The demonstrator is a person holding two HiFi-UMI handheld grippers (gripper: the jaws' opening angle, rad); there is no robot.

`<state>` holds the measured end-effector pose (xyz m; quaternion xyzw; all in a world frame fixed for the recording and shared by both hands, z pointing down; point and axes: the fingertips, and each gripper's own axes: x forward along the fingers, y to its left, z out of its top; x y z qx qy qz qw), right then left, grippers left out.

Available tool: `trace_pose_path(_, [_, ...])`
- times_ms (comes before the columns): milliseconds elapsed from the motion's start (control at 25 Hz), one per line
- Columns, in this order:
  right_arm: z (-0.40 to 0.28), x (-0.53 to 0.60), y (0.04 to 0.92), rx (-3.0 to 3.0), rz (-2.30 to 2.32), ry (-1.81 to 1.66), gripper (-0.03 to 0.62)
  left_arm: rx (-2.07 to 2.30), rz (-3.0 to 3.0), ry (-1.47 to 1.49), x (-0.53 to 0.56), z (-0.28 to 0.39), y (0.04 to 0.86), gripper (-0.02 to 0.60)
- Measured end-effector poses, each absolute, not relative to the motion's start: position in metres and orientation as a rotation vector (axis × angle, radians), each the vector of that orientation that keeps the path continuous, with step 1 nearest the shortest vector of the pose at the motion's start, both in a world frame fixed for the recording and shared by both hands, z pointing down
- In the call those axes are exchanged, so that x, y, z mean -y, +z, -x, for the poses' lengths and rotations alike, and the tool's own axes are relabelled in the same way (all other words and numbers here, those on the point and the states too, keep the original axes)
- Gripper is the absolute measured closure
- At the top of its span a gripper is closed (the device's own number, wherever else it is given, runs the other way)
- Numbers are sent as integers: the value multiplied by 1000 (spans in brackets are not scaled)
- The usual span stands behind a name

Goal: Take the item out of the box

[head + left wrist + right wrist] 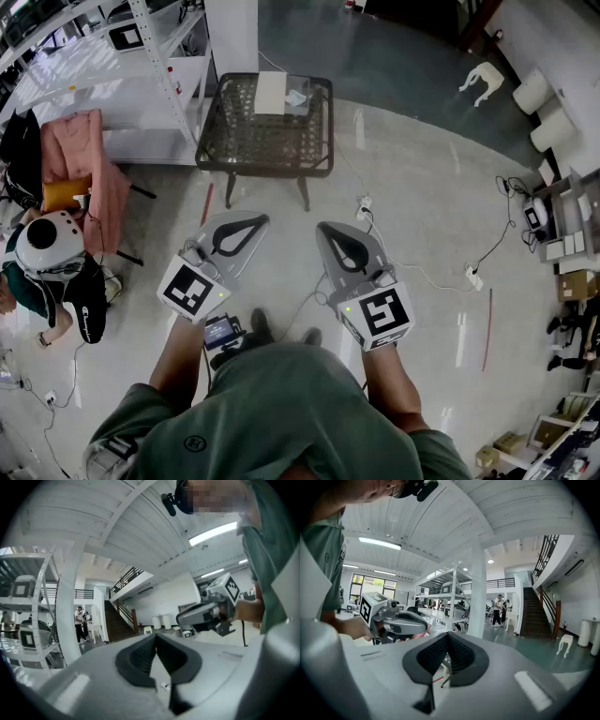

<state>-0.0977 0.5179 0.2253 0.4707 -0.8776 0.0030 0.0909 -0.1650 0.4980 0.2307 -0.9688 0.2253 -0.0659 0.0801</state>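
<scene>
A white box [272, 92] lies on a small dark mesh table [244, 141] at the far side of the floor, with a pale crumpled item [296, 97] beside it. Both grippers hang in the air well short of the table and point toward it. My left gripper [263, 219] is shut and holds nothing; its black pads [140, 656] meet at the tip. To its right, my right gripper [326, 226] is also shut and holds nothing, its pads [461, 656] touching at the tip. Each gripper shows in the other's view: the right gripper [206, 613] and the left gripper [401, 623].
A white shelving rack [159, 66] stands left of the table, and a white pillar [232, 37] behind it. At the far left a person in a white helmet [47, 244] crouches next to a pink cloth [89, 159]. Cables and a power strip [473, 277] lie on the floor at the right.
</scene>
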Motion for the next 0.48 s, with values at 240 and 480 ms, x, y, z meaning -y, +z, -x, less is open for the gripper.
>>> trace_pose_path(240, [98, -509, 227, 2598, -1405, 13, 591, -665, 2902, -195, -490, 166, 232, 577])
trace_pose_path(480, [104, -501, 230, 2593, -1417, 20, 591, -653, 2908, -198, -481, 172, 235, 578])
